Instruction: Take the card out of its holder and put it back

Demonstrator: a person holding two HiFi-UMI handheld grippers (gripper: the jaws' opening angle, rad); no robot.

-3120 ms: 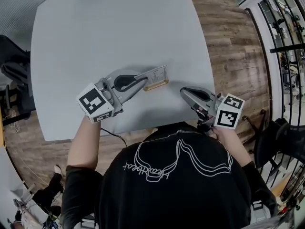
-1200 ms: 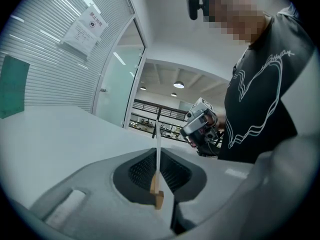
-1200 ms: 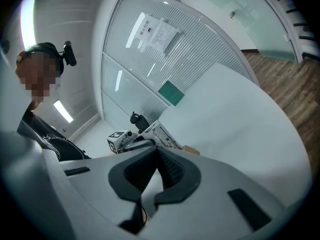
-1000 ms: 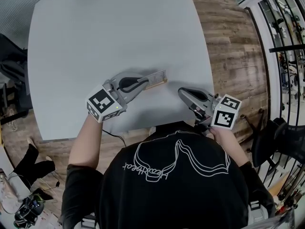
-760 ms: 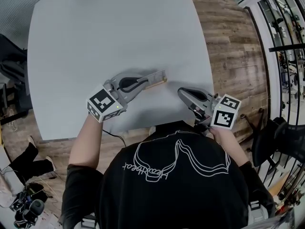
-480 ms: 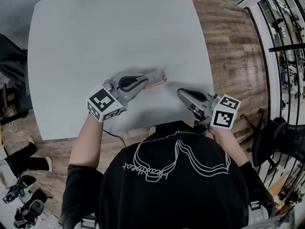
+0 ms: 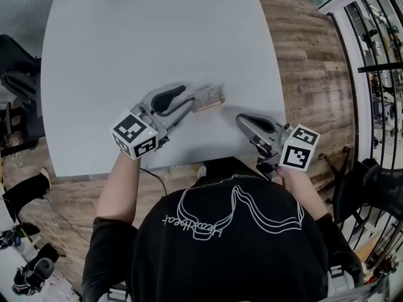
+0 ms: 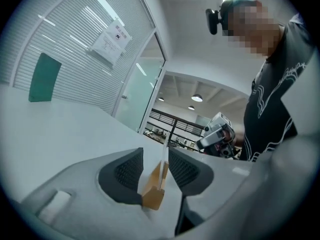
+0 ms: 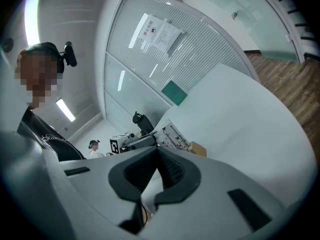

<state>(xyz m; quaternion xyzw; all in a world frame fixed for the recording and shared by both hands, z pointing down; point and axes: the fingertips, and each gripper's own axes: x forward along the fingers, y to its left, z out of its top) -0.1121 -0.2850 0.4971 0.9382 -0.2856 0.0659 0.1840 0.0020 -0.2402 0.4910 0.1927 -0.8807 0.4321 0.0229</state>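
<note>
The grey table (image 7: 157,36) carries the whole play, and the action is down near its front edge. The left gripper (image 7: 191,102) is at the left end of the wooden holder (image 7: 209,105), lying low along the tabletop. The right gripper (image 7: 242,119) sits well apart on the other side, its jaws pressed together on nothing.

In the left gripper view, the left gripper (image 8: 156,160) has its jaws at a narrow gap. The holder (image 8: 152,194) and the card (image 8: 164,156) stand between them. The card stands upright in its slot, so I judge the take-out is not yet done. The right-hand pad looks very near the card's face. I cannot tell if either pad is touching.

To do this step well, the grip should land on the card alone, above the wood. The jaws look low, so a squeeze here may catch the holder too. The light block could then ride up with the card. Raise the tips a touch and close gently on the card's flat faces. Then pull straight up along the slot, without twisting. The idle right gripper (image 9: 156,154) could press the holder (image 9: 197,148) down to steady it.
</note>
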